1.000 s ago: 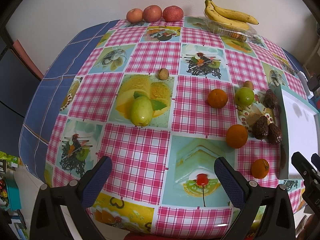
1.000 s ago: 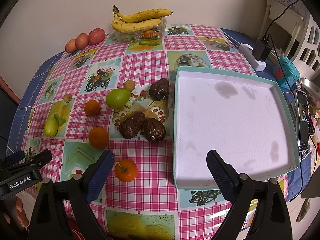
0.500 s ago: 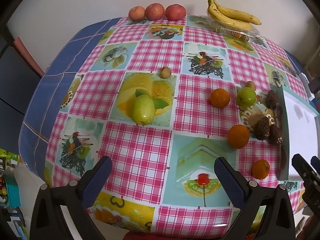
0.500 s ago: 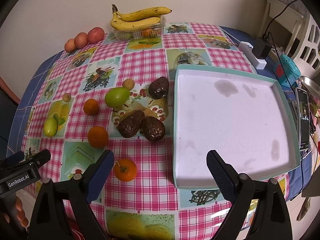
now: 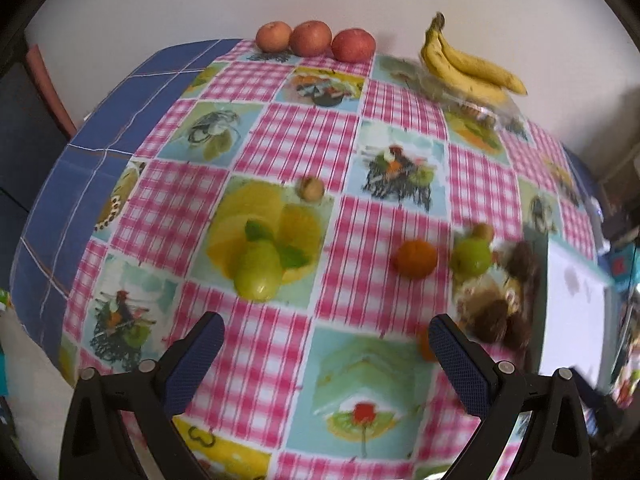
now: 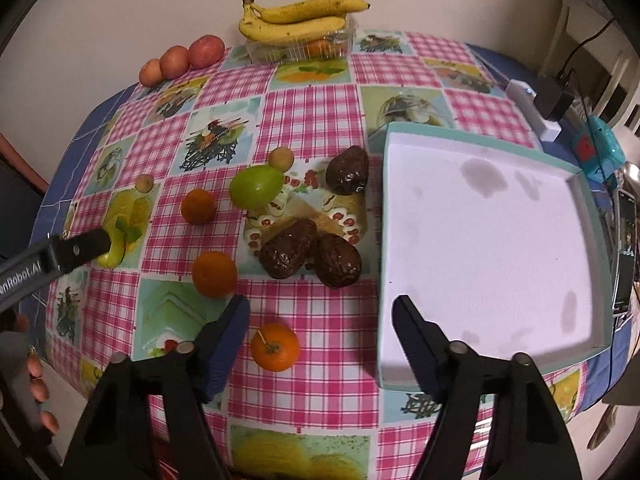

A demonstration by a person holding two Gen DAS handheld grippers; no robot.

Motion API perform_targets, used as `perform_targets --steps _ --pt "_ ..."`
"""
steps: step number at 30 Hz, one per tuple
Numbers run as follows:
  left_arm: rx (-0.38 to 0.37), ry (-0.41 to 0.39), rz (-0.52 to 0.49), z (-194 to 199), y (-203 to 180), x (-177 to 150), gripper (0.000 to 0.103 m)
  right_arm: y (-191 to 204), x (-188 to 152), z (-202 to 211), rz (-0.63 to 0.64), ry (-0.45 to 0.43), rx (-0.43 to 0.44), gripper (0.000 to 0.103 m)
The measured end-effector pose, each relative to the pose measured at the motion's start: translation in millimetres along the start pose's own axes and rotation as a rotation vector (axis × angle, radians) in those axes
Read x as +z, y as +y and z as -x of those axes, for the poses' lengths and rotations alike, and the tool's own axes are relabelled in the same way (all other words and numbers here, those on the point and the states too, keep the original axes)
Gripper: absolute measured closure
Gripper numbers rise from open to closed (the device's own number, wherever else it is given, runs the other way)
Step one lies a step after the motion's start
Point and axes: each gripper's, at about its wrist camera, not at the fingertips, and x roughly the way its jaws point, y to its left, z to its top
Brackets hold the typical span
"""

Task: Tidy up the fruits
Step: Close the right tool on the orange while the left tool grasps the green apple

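My left gripper [image 5: 325, 324] is open above the near part of the checked table, with a pale green fruit [image 5: 258, 274] just beyond its left finger. An orange [image 5: 414, 259], a round green fruit [image 5: 471, 256] and dark avocados [image 5: 496, 320] lie to its right, blurred. My right gripper [image 6: 320, 308] is open; the nearest orange [image 6: 275, 347] sits low between its fingers. Two more oranges [image 6: 214, 274], a green fruit [image 6: 256, 186] and three avocados [image 6: 288, 254] lie beyond. The white tray [image 6: 480, 260] with a teal rim is empty, at the right. The left gripper's tip [image 6: 76, 248] covers part of the pale green fruit.
Bananas [image 6: 304, 16] rest on a clear plastic box [image 6: 304, 46] at the back, with three apples [image 6: 182, 60] to their left by the wall. Two small brown fruits [image 6: 281, 159] lie mid-table. A charger [image 6: 554, 100], a teal gadget [image 6: 600, 152] and a phone [image 6: 626, 248] crowd the right edge.
The left gripper has moved forward over the table toward the pale green fruit, and its view is now blurred. The right gripper has edged forward and lower toward the nearest orange. Both stay open.
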Motion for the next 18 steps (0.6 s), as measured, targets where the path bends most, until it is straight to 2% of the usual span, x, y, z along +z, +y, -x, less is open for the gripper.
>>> perform_targets --steps 6,8,11,13,18 --pt "0.000 -0.072 0.013 -10 5 5 0.000 8 1 -16 0.009 0.057 0.009 0.034" --pt "0.025 -0.084 0.020 -15 12 4 0.000 8 -3 -24 0.003 0.085 0.029 0.035" --pt "0.076 -0.056 0.012 -23 20 4 0.000 12 -6 -29 0.008 0.109 0.037 0.037" --pt "0.075 -0.026 0.020 -29 28 3 0.000 15 -9 -35 0.021 0.126 0.040 0.037" --pt "0.083 -0.024 0.034 -30 42 0 0.000 18 -14 -44 0.019 0.168 0.051 0.038"
